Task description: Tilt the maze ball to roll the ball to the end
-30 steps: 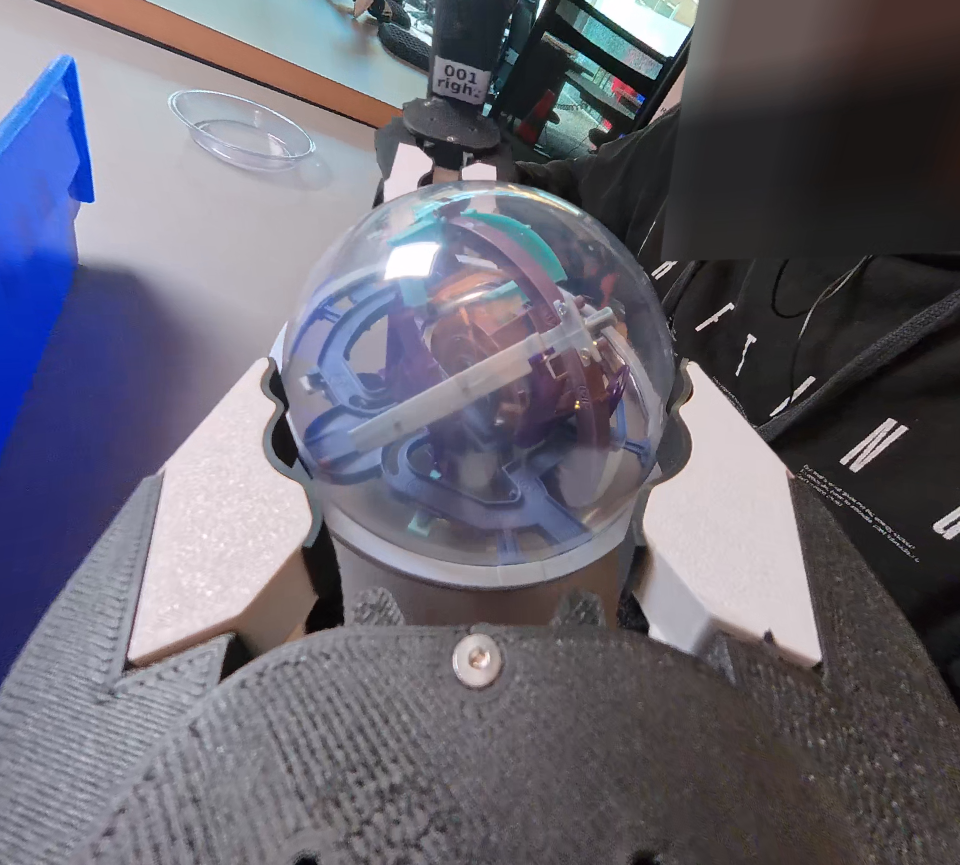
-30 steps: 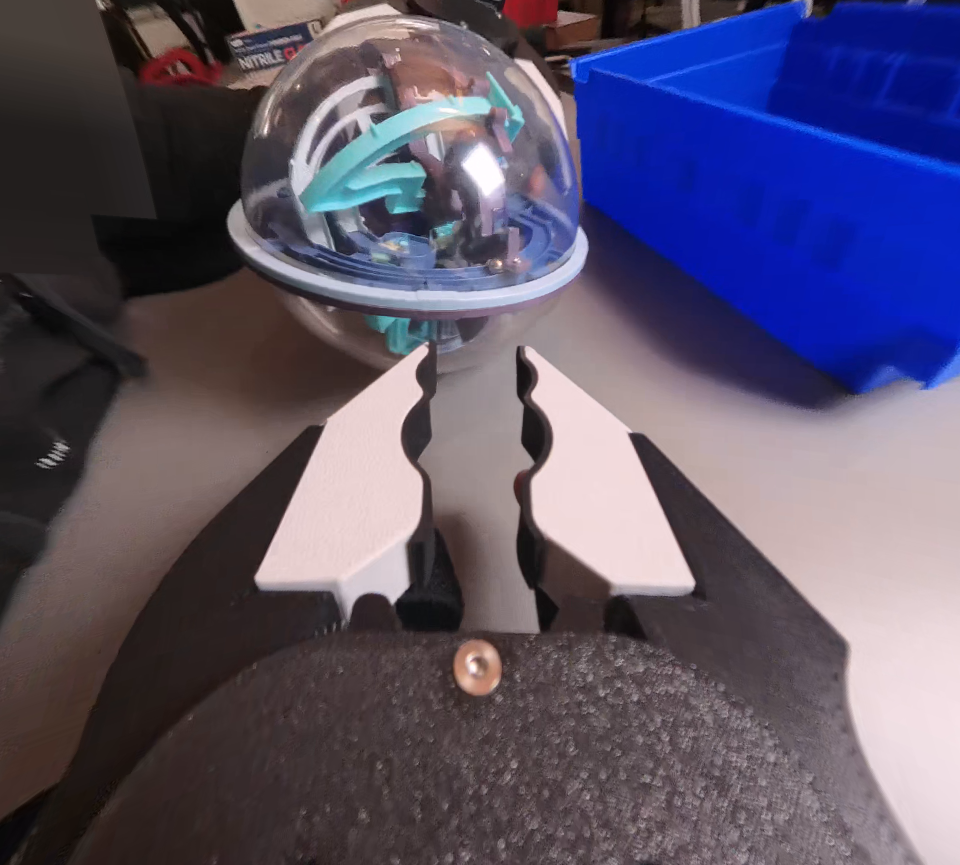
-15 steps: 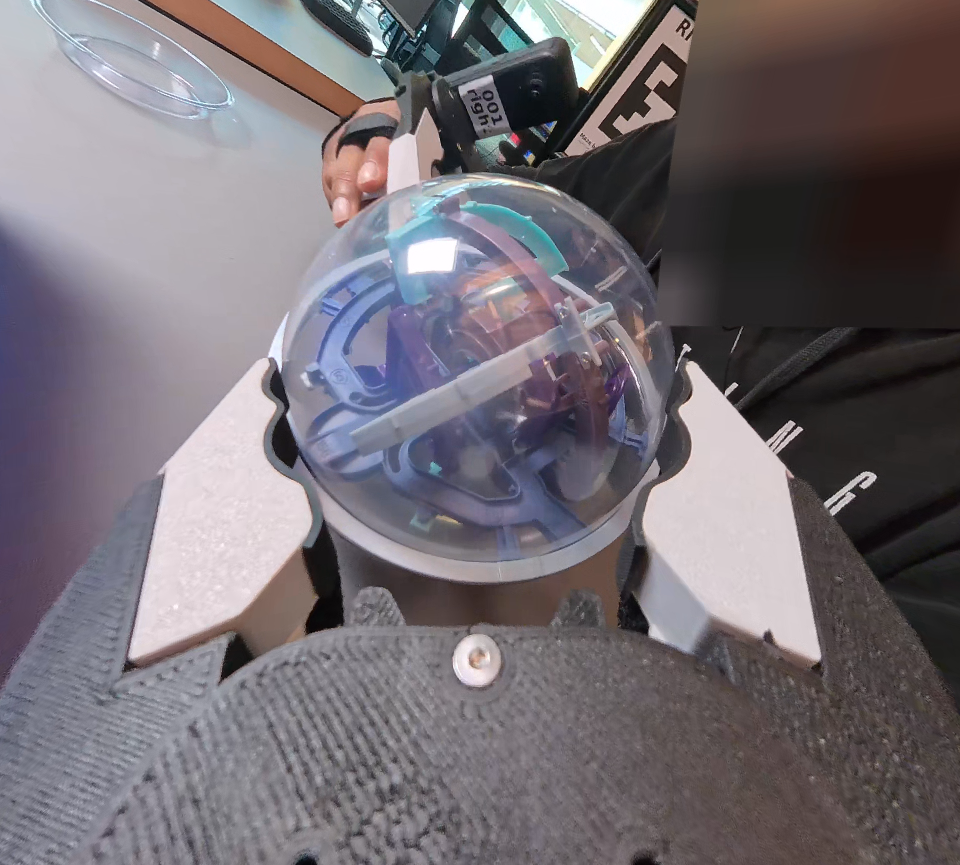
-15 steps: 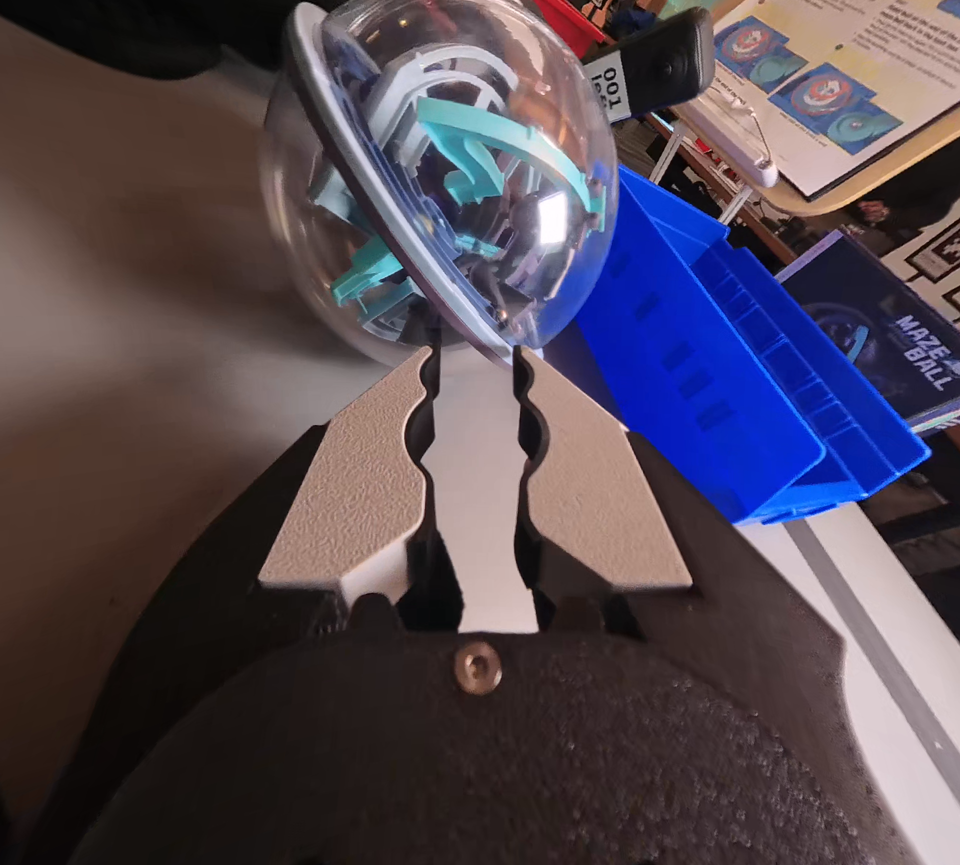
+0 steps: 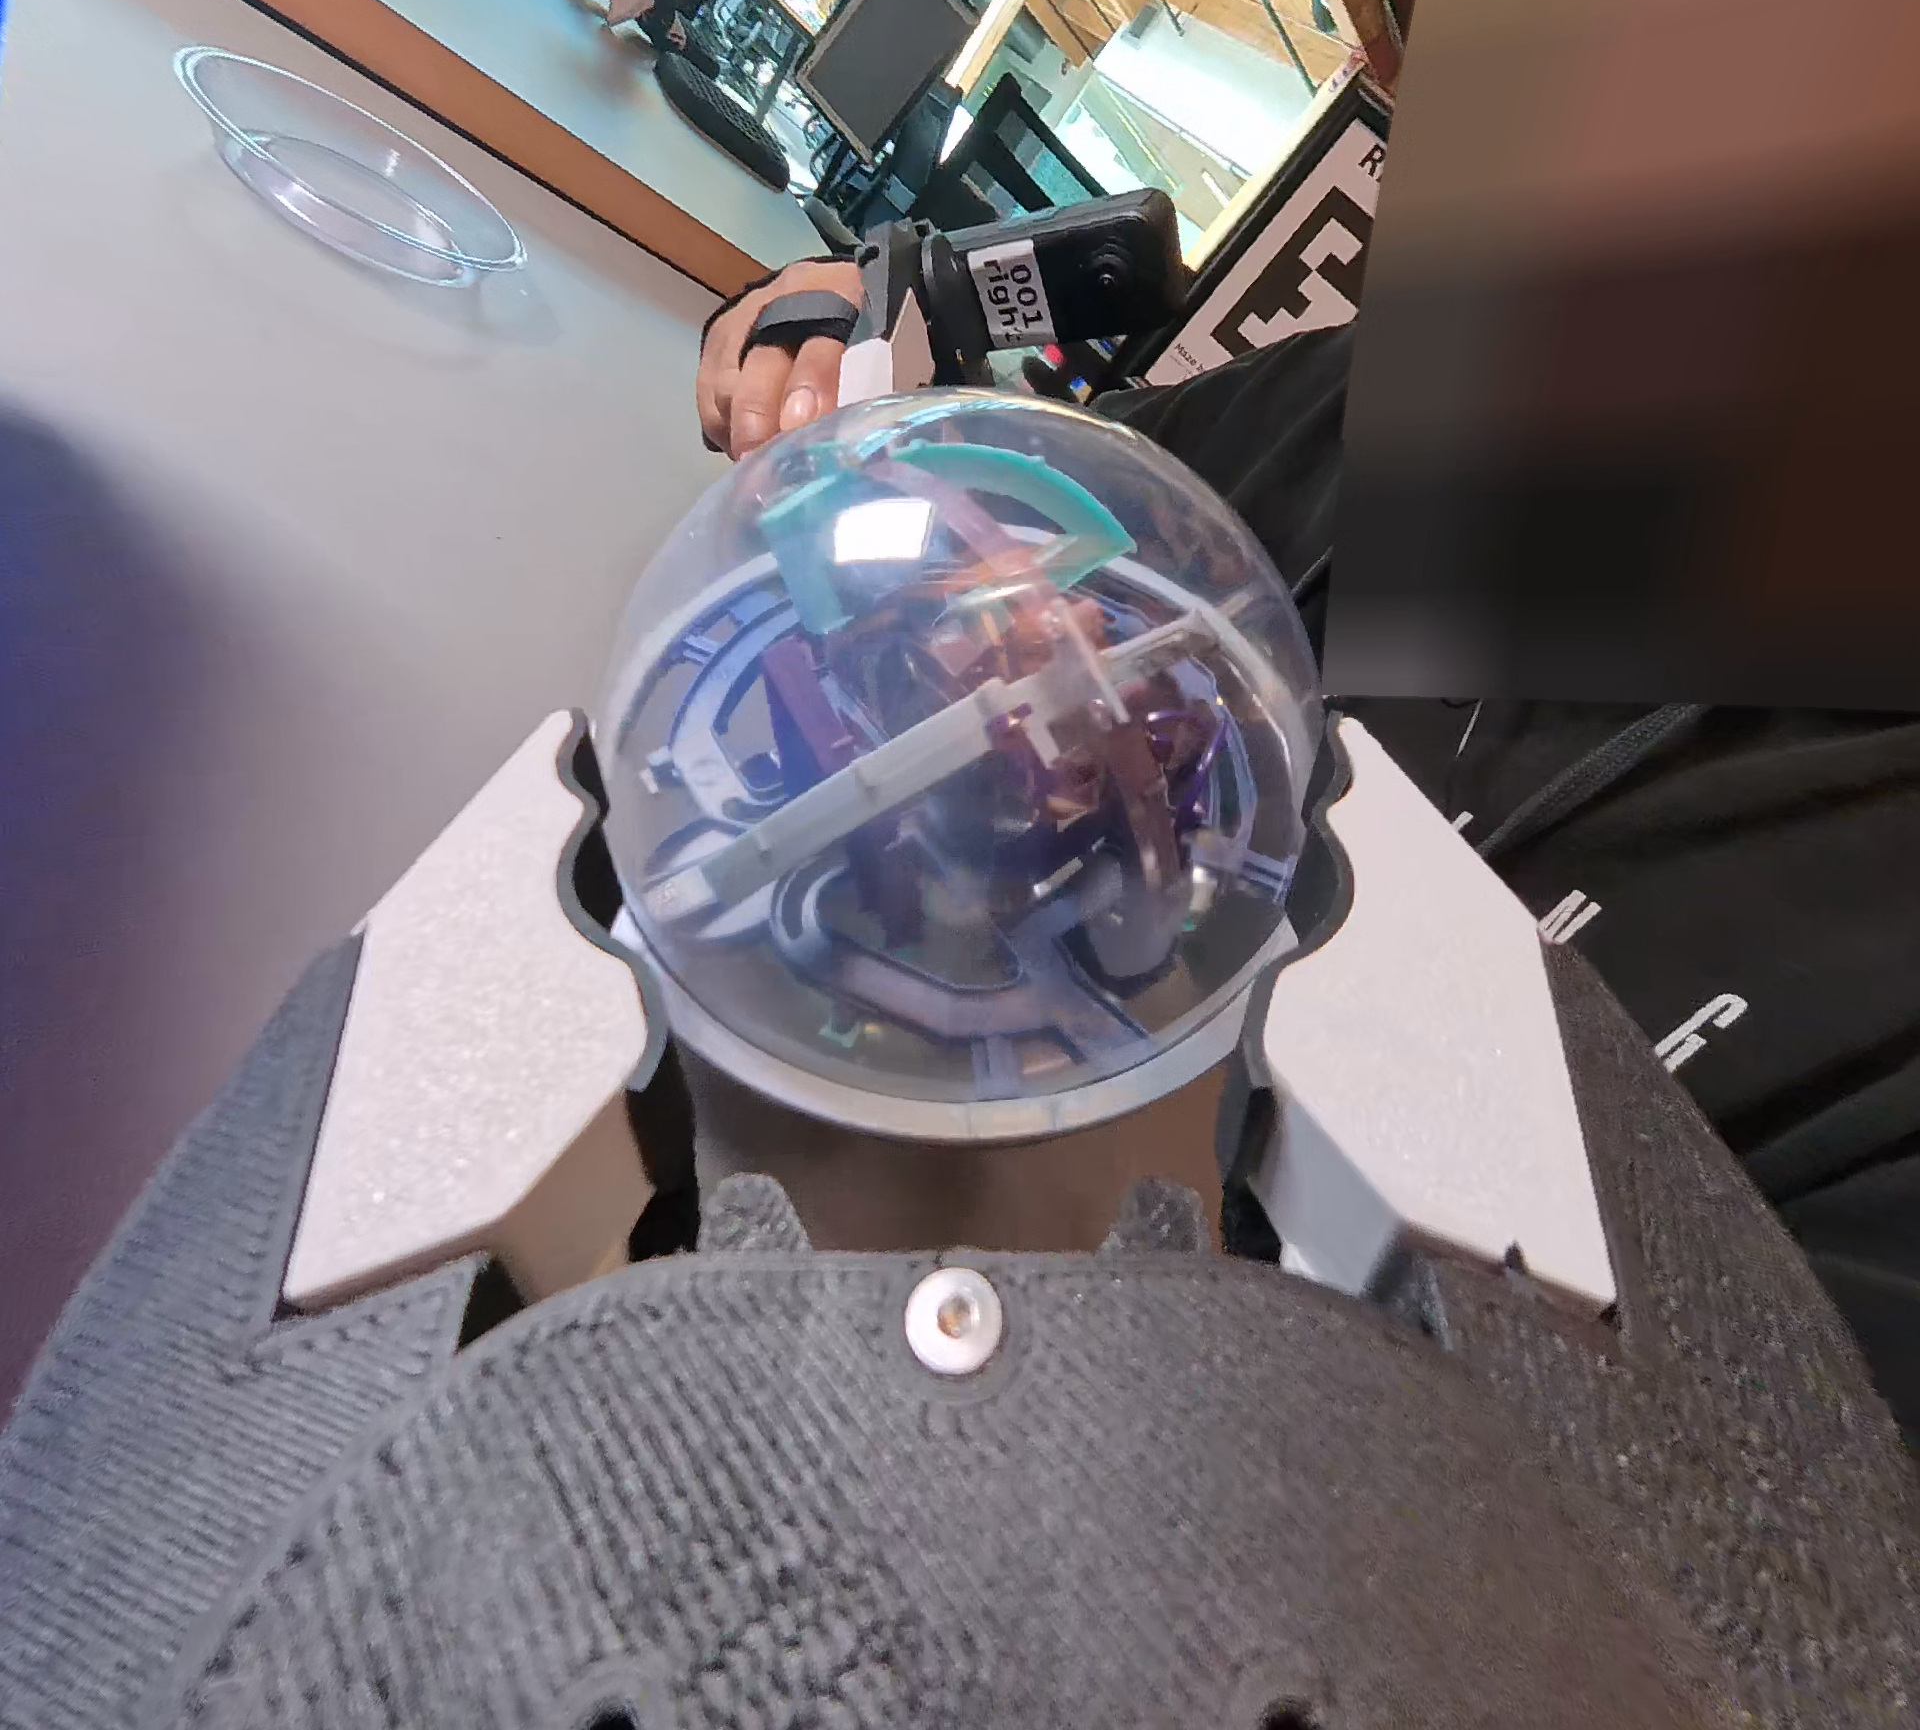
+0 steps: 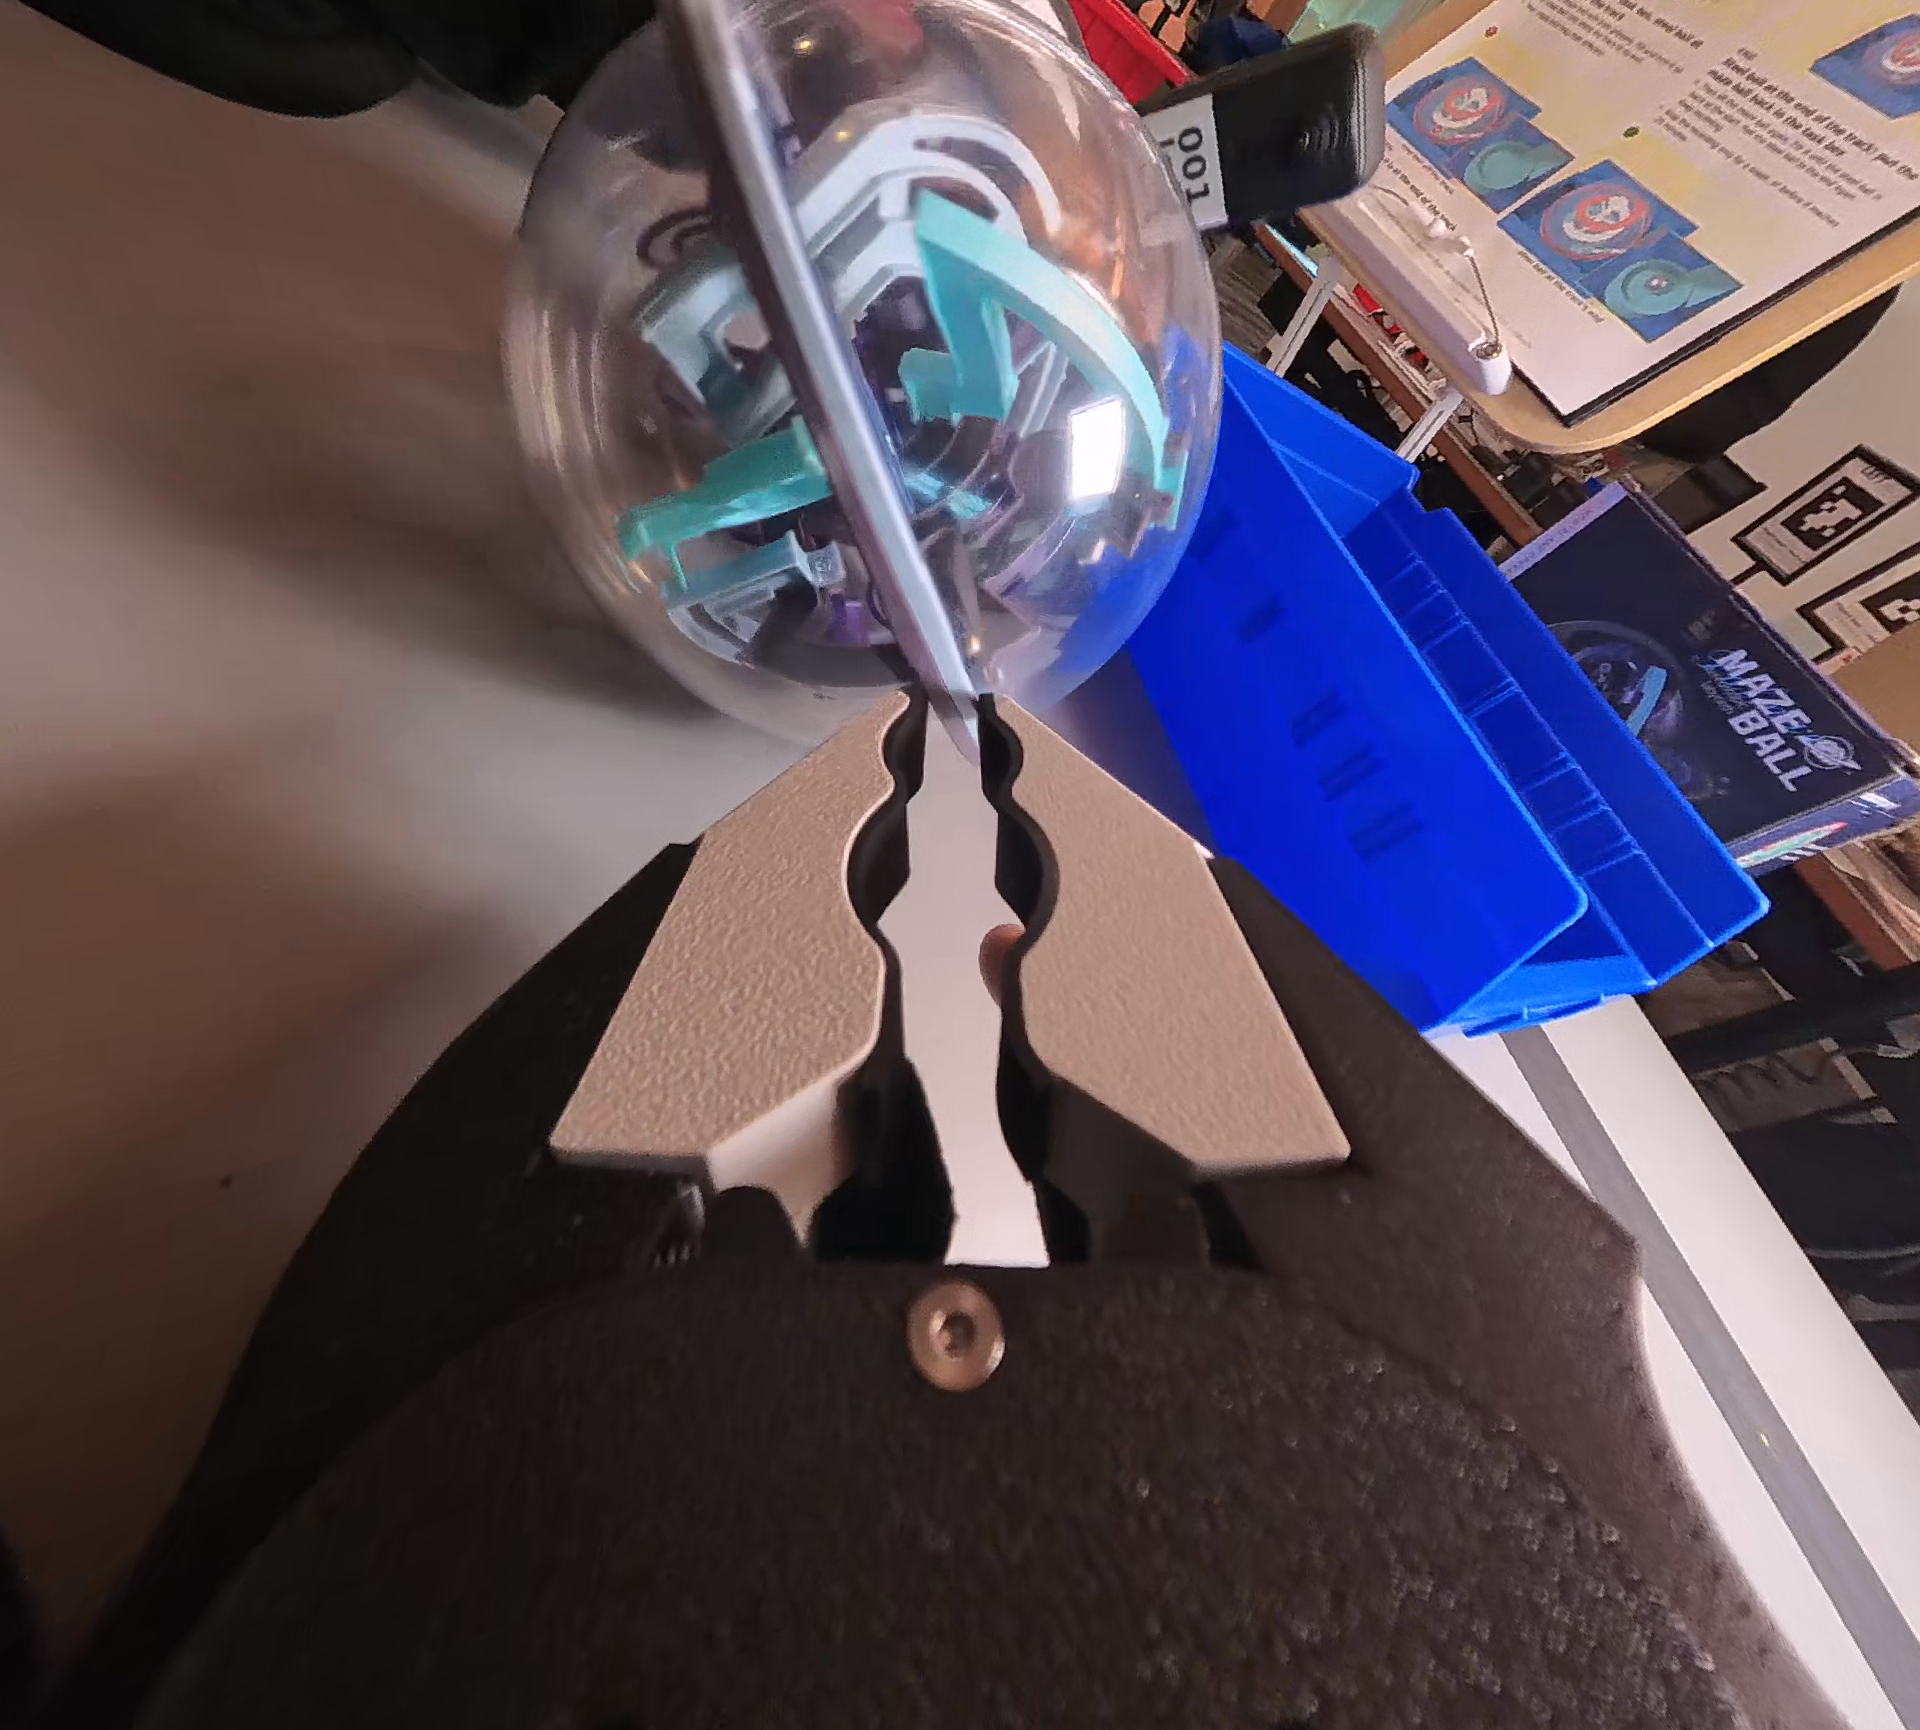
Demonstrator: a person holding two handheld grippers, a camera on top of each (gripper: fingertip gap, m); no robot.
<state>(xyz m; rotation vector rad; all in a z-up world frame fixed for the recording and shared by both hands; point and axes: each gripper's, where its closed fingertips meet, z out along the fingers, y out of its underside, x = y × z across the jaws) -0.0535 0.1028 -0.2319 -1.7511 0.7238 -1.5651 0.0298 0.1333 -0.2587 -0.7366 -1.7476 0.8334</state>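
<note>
We have tipped the maze ball [image 6: 862, 350] steeply above the table [image 5: 260, 485], left gripper [image 5: 956, 807] spanning it, right gripper [image 6: 951, 730] pinching its rim, so the ball probably rolled, unseen.

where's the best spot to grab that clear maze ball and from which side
Grip the maze ball at its flat grey rim, coming edge-on: the dome is smooth and curved. The right gripper pinches that rim; the left gripper cradles the sphere's opposite sides.
</note>
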